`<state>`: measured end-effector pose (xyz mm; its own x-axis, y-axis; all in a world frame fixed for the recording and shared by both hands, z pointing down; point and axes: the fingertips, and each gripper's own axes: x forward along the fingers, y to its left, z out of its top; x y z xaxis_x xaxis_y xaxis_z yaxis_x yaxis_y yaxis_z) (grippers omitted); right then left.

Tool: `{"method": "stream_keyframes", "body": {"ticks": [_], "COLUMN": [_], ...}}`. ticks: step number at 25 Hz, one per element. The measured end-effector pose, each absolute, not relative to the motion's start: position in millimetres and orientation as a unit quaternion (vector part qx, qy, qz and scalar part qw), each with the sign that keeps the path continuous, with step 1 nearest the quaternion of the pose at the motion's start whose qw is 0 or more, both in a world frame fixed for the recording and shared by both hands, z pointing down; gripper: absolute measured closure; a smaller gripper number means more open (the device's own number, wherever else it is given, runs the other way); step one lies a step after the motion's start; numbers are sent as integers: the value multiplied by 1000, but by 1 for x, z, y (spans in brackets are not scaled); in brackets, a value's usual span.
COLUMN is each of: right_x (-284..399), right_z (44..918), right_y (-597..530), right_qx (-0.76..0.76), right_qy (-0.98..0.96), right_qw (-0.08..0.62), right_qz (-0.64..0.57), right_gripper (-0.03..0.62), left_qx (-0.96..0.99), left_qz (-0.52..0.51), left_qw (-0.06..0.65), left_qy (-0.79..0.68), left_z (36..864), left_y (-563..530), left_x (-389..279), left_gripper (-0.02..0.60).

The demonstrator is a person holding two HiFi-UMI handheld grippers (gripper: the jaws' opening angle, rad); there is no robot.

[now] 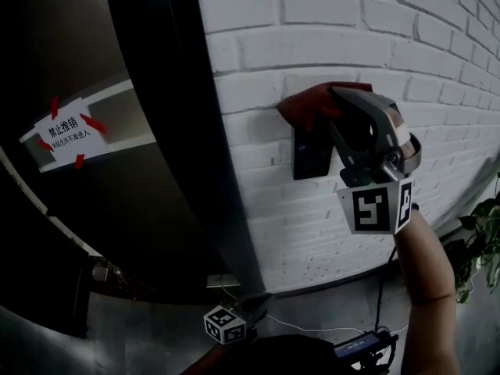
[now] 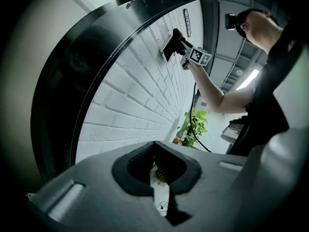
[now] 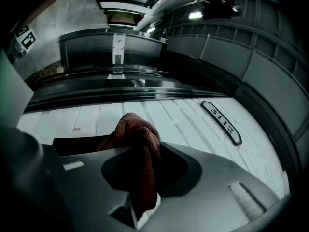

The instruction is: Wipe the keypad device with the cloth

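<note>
On my head view, the right gripper (image 1: 337,94) presses the red cloth (image 1: 306,105) against the top of the keypad device (image 1: 311,155), which is mounted on the white brick wall (image 1: 258,45). On the left gripper view, my left gripper (image 2: 155,146) sits low, well apart from the device, its jaws together with nothing between them. On the right gripper view, the jaws are clamped on the cloth, which is bunched over the device's dark edge.

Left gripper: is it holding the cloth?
No, the left gripper is shut on nothing; the cloth sits in the right gripper.
</note>
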<state>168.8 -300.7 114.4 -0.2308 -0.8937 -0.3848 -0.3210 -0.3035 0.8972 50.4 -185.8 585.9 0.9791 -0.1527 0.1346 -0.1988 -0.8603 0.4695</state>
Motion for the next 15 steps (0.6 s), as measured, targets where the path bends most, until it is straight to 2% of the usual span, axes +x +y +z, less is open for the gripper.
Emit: {"method": "stream_keyframes", "body": {"ticks": [8, 15], "right_x": [104, 129], "right_z": [220, 303], "right_y": [-310, -298], "right_qx": [409, 325], "right_qy": [-460, -493], "right_qw": [374, 430], "right_qz": [-694, -683], "right_gripper": [514, 513], "left_qx": [963, 964], "left_qz": [48, 54], "left_qw": [250, 245], "left_qy": [-94, -87], "left_z": [588, 589], "left_y": [-187, -186], "left_x": [49, 53], "left_gripper": [577, 578]}}
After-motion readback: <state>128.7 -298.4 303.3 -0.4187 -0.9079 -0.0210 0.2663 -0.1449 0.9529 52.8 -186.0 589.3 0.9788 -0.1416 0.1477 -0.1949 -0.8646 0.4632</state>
